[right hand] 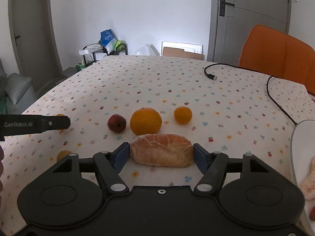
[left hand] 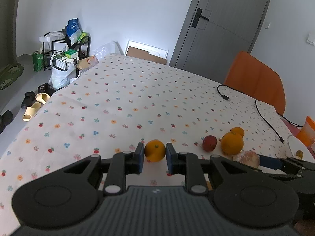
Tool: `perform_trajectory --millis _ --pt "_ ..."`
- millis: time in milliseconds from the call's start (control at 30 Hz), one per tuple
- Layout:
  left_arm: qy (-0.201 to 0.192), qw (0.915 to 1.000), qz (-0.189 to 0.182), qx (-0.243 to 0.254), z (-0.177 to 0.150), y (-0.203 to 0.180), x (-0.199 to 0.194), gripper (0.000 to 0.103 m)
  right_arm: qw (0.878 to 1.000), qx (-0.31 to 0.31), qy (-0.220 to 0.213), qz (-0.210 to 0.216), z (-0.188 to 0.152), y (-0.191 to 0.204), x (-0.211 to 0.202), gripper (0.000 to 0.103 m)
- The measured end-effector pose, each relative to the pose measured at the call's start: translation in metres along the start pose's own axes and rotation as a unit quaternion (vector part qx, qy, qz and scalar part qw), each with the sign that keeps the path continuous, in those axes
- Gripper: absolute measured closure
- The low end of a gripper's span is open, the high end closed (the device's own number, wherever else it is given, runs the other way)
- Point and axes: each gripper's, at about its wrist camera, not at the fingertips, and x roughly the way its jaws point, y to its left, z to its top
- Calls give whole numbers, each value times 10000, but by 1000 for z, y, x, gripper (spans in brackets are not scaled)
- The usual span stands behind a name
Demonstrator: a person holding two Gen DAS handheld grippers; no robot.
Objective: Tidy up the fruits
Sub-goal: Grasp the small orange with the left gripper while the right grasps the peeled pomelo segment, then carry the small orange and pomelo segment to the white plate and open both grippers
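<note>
table: white cloth dotted with small fruit and flower prints, a black cable trailing at the far right
left tool: clamped on a small orange, near left
right tool: pads against both ends of a peeled citrus piece, near centre
fruits: red apple, big orange, smaller orange in a row just beyond
room: grey door, orange chair, cluttered rack far left

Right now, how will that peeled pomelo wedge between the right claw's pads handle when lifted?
The peeled pomelo wedge looks soft: bare membrane and no rind, so a hard squeeze may burst it. Its flat underside should keep it from rolling, unlike the large orange behind. The right claw spans its length, so it could sag.
</note>
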Motion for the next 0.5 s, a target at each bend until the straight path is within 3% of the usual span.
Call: perform_trajectory --millis 500 --pt "-258 9989 -326 215 -7 -31 -33 81 9992 125 -383 -27 -7 -15 -50 38"
